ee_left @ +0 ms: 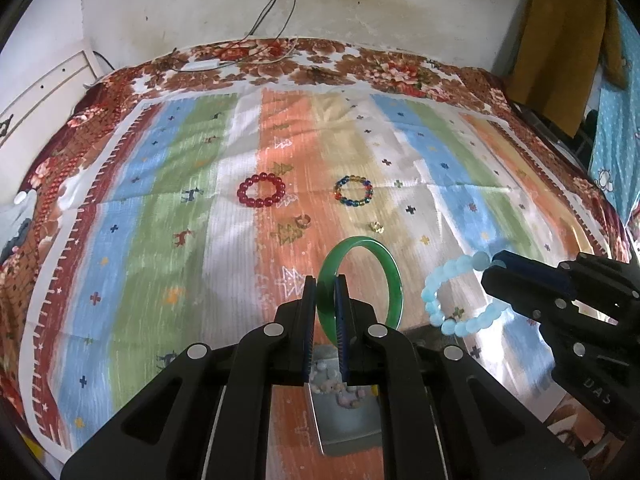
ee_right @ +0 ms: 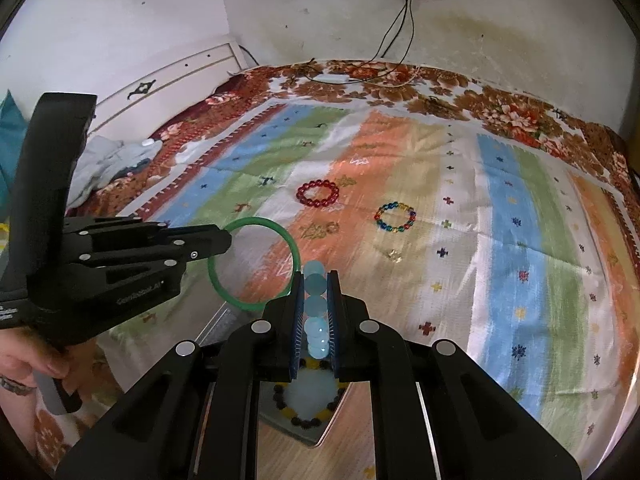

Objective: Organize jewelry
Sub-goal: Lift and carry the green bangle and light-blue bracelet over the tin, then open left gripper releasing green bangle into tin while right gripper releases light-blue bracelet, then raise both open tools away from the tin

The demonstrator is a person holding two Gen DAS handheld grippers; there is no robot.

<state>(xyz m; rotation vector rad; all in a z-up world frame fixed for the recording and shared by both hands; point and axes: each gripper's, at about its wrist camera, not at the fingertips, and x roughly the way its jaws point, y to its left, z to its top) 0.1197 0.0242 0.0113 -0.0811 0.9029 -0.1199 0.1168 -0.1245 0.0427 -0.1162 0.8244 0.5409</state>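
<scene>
My left gripper (ee_left: 326, 280) is shut on a green bangle (ee_left: 394, 276) and holds it upright above the bed; the bangle also shows in the right wrist view (ee_right: 294, 248). My right gripper (ee_right: 314, 276) is shut on a light blue bead bracelet (ee_right: 314, 280), which hangs from it in the left wrist view (ee_left: 434, 304). A red bead bracelet (ee_left: 261, 190) and a multicolour bead bracelet (ee_left: 353, 192) lie on the striped cloth (ee_left: 180, 208). Two small rings (ee_left: 303, 222) (ee_left: 376, 227) lie nearer. A grey box (ee_left: 344, 420) with beads sits under the grippers.
The floral bedspread (ee_left: 320, 64) covers the bed up to a white wall. A white charger and cables (ee_left: 200, 65) lie at the far edge. A headboard (ee_right: 172, 80) and crumpled clothes (ee_right: 108, 160) are at the left. A yellow garment (ee_left: 560, 40) hangs at the right.
</scene>
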